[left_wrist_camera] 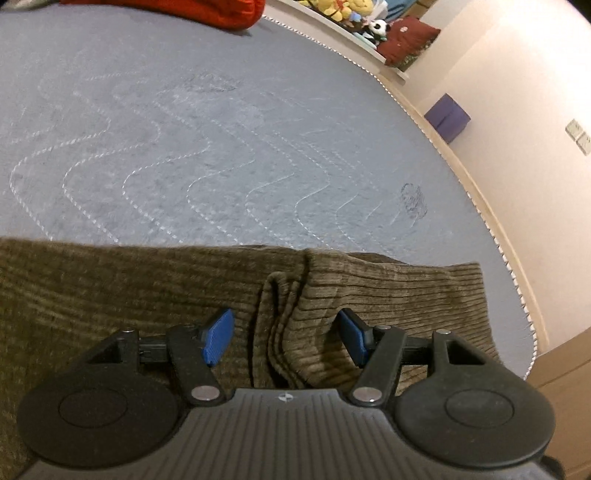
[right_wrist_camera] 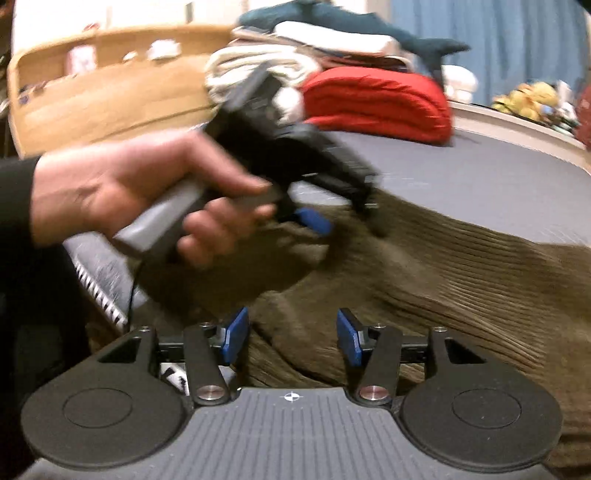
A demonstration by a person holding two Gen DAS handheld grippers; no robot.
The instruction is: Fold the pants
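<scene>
Olive-brown corduroy pants [left_wrist_camera: 147,295] lie flat on the grey quilted bed [left_wrist_camera: 221,129], with a bunched fold running up the middle. My left gripper [left_wrist_camera: 286,338] is open, its blue pads either side of that fold, just above the cloth. In the right wrist view the pants [right_wrist_camera: 461,277] spread away to the right. My right gripper [right_wrist_camera: 291,338] is open and empty over the cloth near the bed's edge. The left gripper [right_wrist_camera: 314,218] shows there too, held in a hand and blurred, its blue pad low over the pants.
A red folded blanket [right_wrist_camera: 376,103] and a pile of light clothes [right_wrist_camera: 258,62] sit at the far end of the bed. A wooden headboard [right_wrist_camera: 110,85] stands behind. Plush toys [left_wrist_camera: 351,14] line a shelf. A purple box [left_wrist_camera: 447,118] sits by the wall.
</scene>
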